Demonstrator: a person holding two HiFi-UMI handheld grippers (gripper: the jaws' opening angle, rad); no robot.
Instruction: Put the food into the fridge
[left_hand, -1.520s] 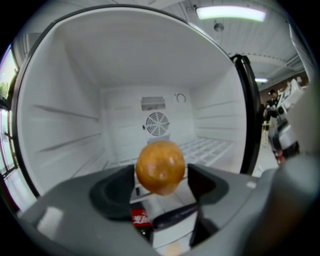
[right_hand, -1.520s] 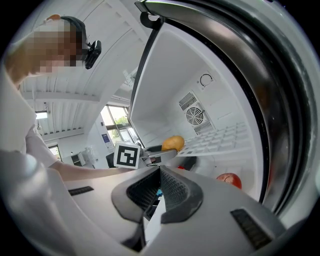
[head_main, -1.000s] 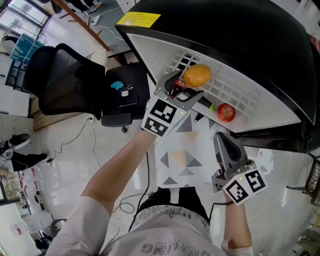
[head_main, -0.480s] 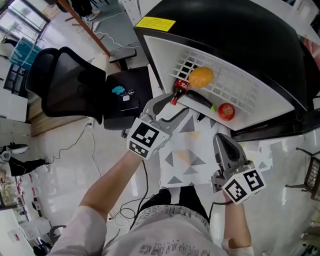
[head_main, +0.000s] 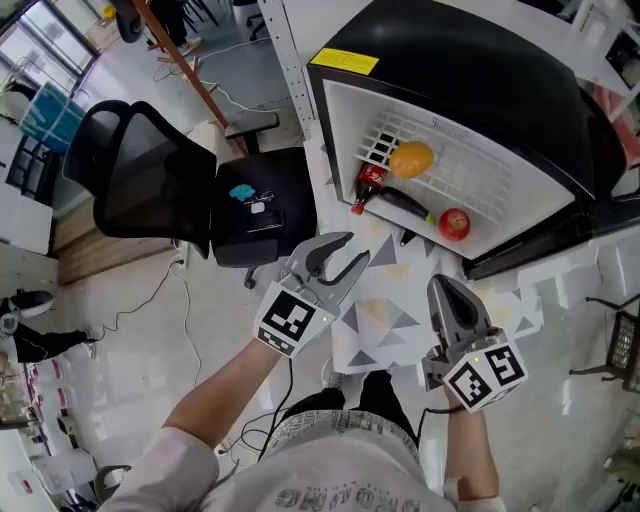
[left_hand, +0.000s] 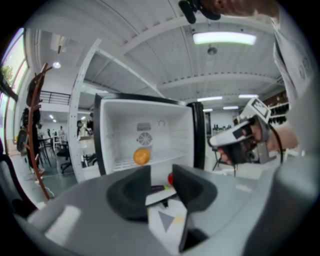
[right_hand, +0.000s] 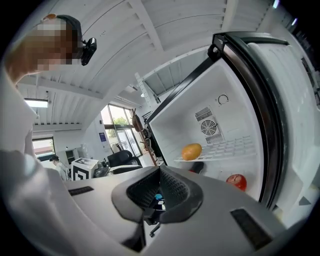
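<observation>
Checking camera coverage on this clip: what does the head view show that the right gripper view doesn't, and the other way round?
Only the head view: the yellow label on top of the fridge and the patterned floor mat in front of it.
Only the right gripper view: the round fan vent on the fridge's back wall.
Both: the orange fruit on the wire shelf, the red apple lower down, and the right gripper, its jaws together.
</observation>
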